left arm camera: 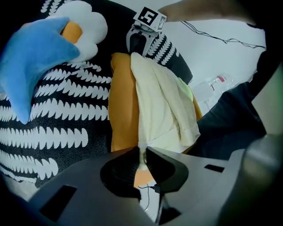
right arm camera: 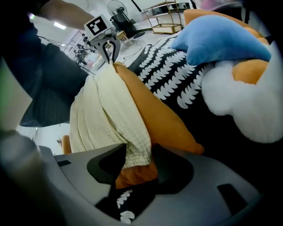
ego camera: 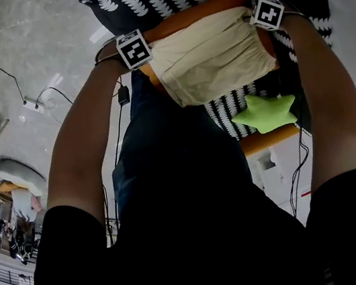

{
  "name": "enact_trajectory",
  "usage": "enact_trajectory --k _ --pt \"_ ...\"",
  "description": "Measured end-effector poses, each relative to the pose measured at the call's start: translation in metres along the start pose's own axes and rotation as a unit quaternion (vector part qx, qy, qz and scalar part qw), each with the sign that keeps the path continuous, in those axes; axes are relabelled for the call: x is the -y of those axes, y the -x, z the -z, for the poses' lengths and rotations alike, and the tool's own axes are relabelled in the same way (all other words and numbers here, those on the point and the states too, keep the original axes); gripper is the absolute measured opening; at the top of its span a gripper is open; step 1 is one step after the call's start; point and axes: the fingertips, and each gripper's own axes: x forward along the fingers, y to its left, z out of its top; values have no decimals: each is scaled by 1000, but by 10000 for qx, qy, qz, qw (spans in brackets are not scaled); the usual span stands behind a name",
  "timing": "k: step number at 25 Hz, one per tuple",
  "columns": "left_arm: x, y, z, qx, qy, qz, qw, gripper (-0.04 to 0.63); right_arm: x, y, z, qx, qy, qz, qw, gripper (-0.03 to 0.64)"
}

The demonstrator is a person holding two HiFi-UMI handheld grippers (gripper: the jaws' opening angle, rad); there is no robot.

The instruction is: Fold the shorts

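The shorts point(ego camera: 211, 57), cream and already doubled over, lie across an orange cushion point(left arm camera: 121, 110) on a black-and-white cover point(left arm camera: 57, 114). The claws are at opposite ends of the shorts.

The left claw point(left arm camera: 142, 152) is clenched on the shorts, with its jaws nearly together and a thin corner of the fabric pinched between them. From there the cloth runs along the cushion towards the far claw.

The right claw point(right arm camera: 137, 154) is released. Its jaws stand apart around the gathered edge of the shorts, which fills the gap but does not look squeezed. Cushion and cover show just below that edge.

A blue plush point(right arm camera: 221, 39) rests on a white and orange one point(right arm camera: 247, 97) on the cover beyond the cushion. A green star point(ego camera: 265, 113) lies just beside the near edge of the shorts, on the right claw's side.
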Motion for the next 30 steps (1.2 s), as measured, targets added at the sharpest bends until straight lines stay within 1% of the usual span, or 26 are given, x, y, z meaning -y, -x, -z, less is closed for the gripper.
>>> enact_trajectory --k 1,2,4,5,6,7,8,9,11,13,14,15,17,18,20,23,26,30 --pt "9 -4 2 -46 79 172 9998 64 -2 -1 3 -62 63 -67 9999 192" --pt "14 -5 4 -72 116 241 9996 59 -3 -2 5 -126 94 -132 9998 174" --pt "11 0 0 -54 2 15 10000 51 -8 0 13 -248 78 -281 9993 159" --pt "14 0 -2 -48 -32 -17 10000 46 -13 1 15 -213 57 -408 9989 124" --pt "20 -2 -2 -59 -11 69 10000 42 -19 2 14 -75 54 -569 9983 66" --pt "24 -3 0 -69 11 134 9999 38 -24 3 9 88 68 -717 9974 36" --pt "24 -2 1 -66 2 107 9999 37 -26 4 6 187 93 -800 9966 33" --pt "21 -1 4 -56 -8 59 10000 35 -25 5 3 206 130 -793 9966 31" --pt "17 2 9 -39 18 28 10000 34 -15 11 2 42 211 -514 9984 29" --pt "1 14 10 -26 -79 -339 9994 32 0 22 1 -143 295 -89 9994 28" --pt "-7 21 12 -25 -104 -480 9988 32 5 28 -4 -101 326 46 9994 28" --pt "-9 26 15 -28 -61 -465 9989 32 8 33 -12 1 346 128 9993 28" --pt "-5 32 24 -41 85 -275 9996 32 7 40 -27 301 376 178 9987 28" --pt "-5 36 27 -49 115 -294 9995 32 4 43 -32 461 392 185 9980 28" --pt "-12 50 29 -43 144 -534 9985 31 3 53 -38 682 420 354 9962 28" --pt "-19 70 28 -9 151 -908 9958 29 7 70 -43 905 457 847 9912 28" --pt "-15 83 23 -14 -6 -1135 9935 29 6 84 -43 1028 540 1299 9847 28" --pt "-1 99 19 47 -173 -1331 9909 29 -2 97 -41 1044 613 1601 9796 28"
